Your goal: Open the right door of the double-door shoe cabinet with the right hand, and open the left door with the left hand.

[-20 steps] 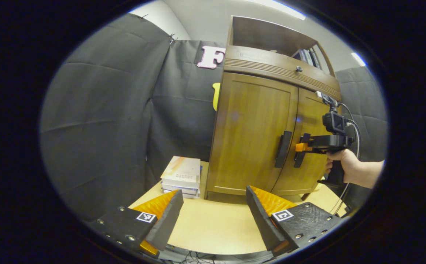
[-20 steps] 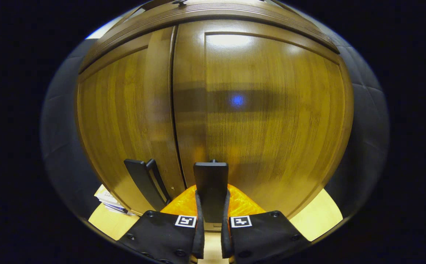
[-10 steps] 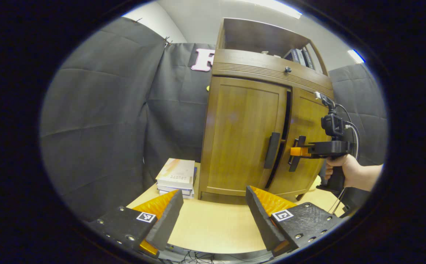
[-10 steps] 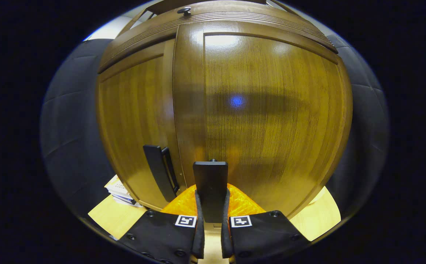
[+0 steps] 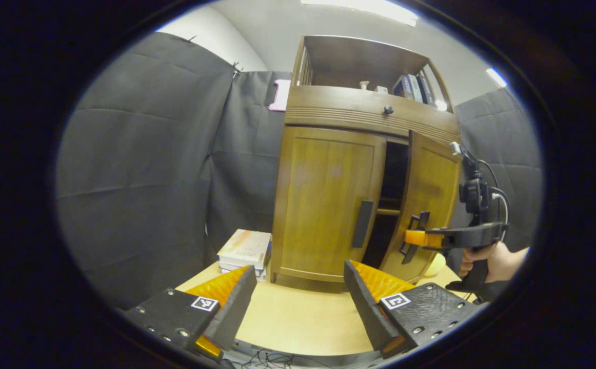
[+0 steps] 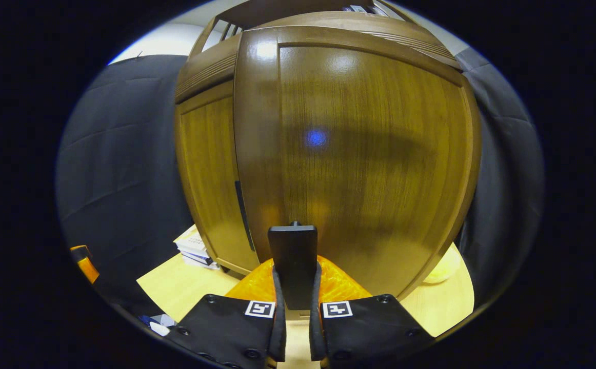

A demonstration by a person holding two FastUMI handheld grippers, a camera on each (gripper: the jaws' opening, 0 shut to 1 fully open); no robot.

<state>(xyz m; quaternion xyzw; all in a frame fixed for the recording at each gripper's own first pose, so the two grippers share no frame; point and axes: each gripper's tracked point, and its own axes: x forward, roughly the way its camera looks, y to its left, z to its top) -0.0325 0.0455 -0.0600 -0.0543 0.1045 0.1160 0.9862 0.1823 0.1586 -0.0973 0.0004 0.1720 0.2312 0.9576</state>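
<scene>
In the left gripper view, my left gripper (image 5: 298,302) waits wide open above the table (image 5: 298,323) while the right door (image 5: 429,205) has swung further out, exposing the dark interior; the left door (image 5: 326,202) stays shut. In the right gripper view, my right gripper (image 6: 294,328) is still clamped on the right door's handle (image 6: 293,264), so I judge the right half nearly done and the left door next.

right door (image 5: 428,205) ajar, right claw (image 5: 412,238) gripping its handle, left door (image 5: 326,202) shut

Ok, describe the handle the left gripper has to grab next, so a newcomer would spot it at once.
Find the wooden shoe cabinet on the table. Its left door is shut, and the left door's handle is a dark upright bar near the inner edge. Unlike the right door's handle, nothing grips it.
</scene>
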